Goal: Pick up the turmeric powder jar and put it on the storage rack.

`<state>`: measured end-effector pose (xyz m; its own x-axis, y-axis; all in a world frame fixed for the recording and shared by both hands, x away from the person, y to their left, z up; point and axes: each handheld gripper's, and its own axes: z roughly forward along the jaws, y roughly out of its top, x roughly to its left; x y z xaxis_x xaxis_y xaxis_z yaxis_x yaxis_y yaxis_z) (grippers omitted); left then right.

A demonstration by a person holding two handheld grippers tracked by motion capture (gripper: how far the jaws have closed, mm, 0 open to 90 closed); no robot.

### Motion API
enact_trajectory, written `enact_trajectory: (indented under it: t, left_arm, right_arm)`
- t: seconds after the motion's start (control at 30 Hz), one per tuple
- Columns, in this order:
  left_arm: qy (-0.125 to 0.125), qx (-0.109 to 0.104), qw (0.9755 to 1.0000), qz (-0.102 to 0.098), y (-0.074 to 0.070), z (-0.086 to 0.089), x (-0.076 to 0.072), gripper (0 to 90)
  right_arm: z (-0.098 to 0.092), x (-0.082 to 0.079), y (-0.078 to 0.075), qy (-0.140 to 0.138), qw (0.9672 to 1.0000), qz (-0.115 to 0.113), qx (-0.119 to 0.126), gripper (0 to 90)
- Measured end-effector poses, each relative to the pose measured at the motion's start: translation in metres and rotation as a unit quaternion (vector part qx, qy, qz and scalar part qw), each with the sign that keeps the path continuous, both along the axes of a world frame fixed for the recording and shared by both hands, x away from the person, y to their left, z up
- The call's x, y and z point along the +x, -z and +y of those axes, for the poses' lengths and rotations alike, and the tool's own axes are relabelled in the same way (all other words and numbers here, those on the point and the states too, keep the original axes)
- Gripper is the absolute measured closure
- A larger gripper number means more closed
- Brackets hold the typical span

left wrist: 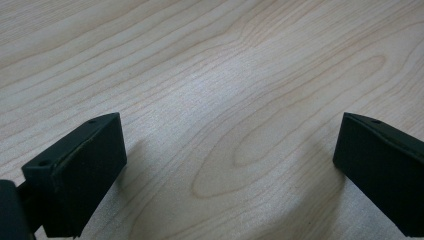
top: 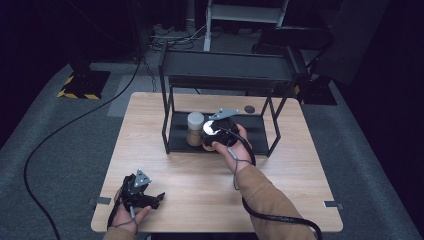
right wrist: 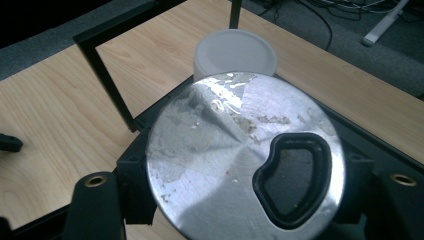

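Note:
My right gripper (top: 212,131) is shut on a dark can (top: 214,135) with a silver foil top, held just above the lower shelf of a black metal rack (top: 250,131). In the right gripper view the can's silver top (right wrist: 215,150) has a black-rimmed, bean-shaped opening, and the jaws press on the can from both sides. Right behind the can a jar with a white lid (right wrist: 235,52) stands on the same shelf; in the high view the jar (top: 195,128) sits to the can's left with brown contents. My left gripper (top: 158,198) rests open on the wooden table (left wrist: 210,75), nothing between its jaws.
The rack's upper shelf (top: 227,67) hangs over the lower one, with thin posts (top: 165,125) at the corners. A small dark disc (top: 249,108) lies on the table behind the rack. Cables run over the grey floor (top: 60,130) around the table.

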<state>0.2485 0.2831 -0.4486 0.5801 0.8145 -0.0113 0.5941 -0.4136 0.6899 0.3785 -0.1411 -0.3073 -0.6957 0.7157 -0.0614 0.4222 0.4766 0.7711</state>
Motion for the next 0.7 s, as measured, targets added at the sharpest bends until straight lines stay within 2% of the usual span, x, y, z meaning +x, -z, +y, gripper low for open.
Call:
enact_trajectory:
  t: [0.2,0.3,0.5,0.7]
  left_arm:
    - [0.000,0.000,1.0000,0.000,0.000,0.000,0.000,0.4]
    - [0.000,0.000,1.0000,0.000,0.000,0.000,0.000,0.4]
    - [0.000,0.000,1.0000,0.000,0.000,0.000,0.000,0.4]
    - [0.000,0.000,1.0000,0.000,0.000,0.000,0.000,0.4]
  right_arm:
    - [-0.002,0.009,0.003,0.011,0.9999,0.002,0.001,32.1]
    - [-0.004,0.014,0.007,0.010,0.9999,0.003,0.008,32.1]
    - [-0.002,0.025,0.015,0.016,0.9999,0.003,0.005,32.1]
    - [-0.003,0.037,0.024,0.023,0.9996,0.015,0.012,32.1]
